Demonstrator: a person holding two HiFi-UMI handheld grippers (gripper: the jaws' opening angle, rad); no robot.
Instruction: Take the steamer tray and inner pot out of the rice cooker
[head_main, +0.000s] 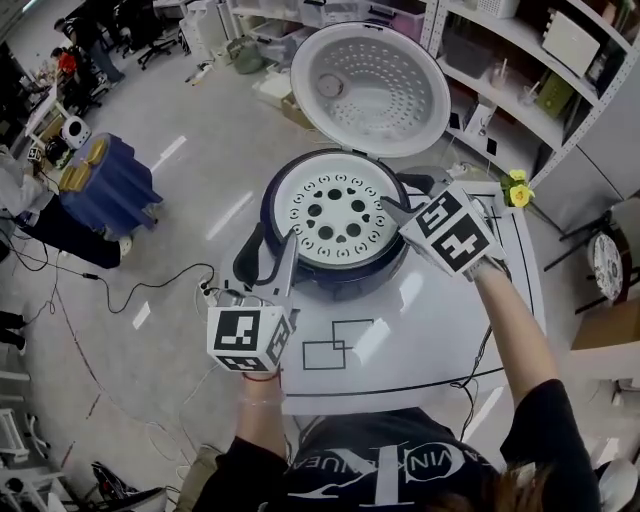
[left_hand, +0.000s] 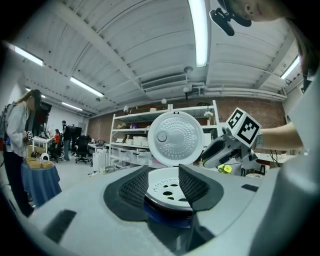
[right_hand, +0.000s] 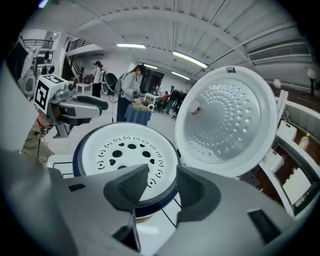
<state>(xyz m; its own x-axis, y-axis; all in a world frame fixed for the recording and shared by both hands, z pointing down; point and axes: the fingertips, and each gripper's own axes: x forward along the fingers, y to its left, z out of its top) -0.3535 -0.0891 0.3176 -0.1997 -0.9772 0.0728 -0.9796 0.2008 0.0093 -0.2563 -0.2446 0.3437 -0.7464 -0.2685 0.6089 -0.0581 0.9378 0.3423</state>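
A dark blue rice cooker (head_main: 335, 275) stands on the white table (head_main: 420, 350) with its round lid (head_main: 370, 88) swung up and back. A white steamer tray (head_main: 335, 215) with several holes fills its mouth and hides the inner pot. My left gripper (head_main: 291, 243) is open at the cooker's near-left rim; in the left gripper view the tray (left_hand: 167, 186) shows between the fingers of the left gripper (left_hand: 164, 182). My right gripper (head_main: 393, 208) is open at the right rim. In the right gripper view one finger of that gripper (right_hand: 162, 182) lies over the tray (right_hand: 127, 152), the other outside the rim.
Black rectangles (head_main: 338, 343) are drawn on the table in front of the cooker. Yellow flowers (head_main: 517, 188) sit at its far right corner. Shelving (head_main: 540, 90) stands behind, a blue-draped table (head_main: 105, 182) to the left, and cables (head_main: 130, 290) lie on the floor.
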